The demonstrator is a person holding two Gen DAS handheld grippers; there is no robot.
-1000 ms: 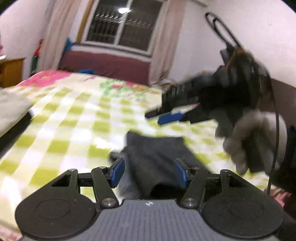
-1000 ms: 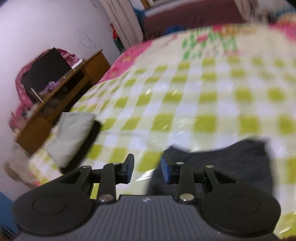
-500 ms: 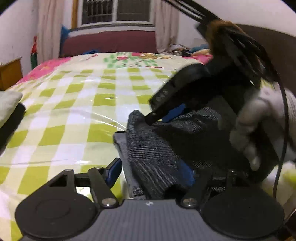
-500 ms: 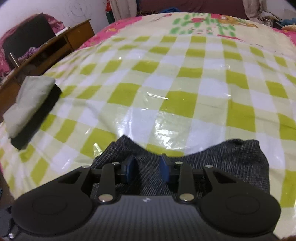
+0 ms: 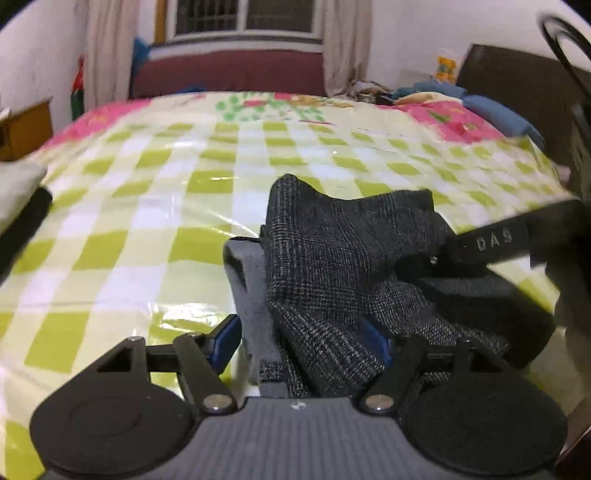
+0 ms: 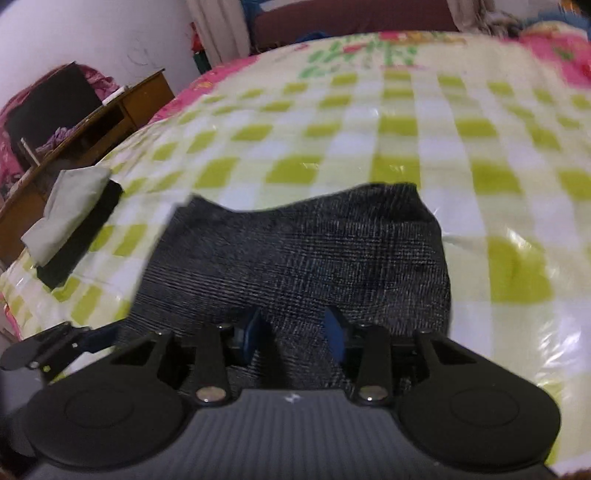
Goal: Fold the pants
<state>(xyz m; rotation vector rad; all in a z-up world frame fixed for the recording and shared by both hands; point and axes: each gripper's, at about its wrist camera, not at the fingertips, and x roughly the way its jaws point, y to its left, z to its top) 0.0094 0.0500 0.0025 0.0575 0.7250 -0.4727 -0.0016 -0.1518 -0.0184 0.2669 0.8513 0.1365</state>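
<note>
Dark grey woven pants (image 5: 343,258) lie bunched on the green-checked bed cover (image 5: 155,206). In the left wrist view my left gripper (image 5: 301,338) is open, its blue pads either side of a fold of the pants and a lighter grey waistband. The right gripper (image 5: 491,242) shows at the right edge, reaching into the cloth. In the right wrist view the pants (image 6: 295,254) spread in front of my right gripper (image 6: 293,330), whose jaws stand open around a fold. The left gripper (image 6: 55,349) shows at the lower left.
A folded pale and black stack (image 6: 70,225) lies near the bed's left edge. A wooden desk (image 6: 96,125) stands beyond it. Pillows and a dark headboard (image 5: 517,85) are at the right, a window (image 5: 243,18) behind.
Both grippers have come down onto the pants. The right gripper's jaws have opened wider around the cloth, and the fabric now fills more of both views.
</note>
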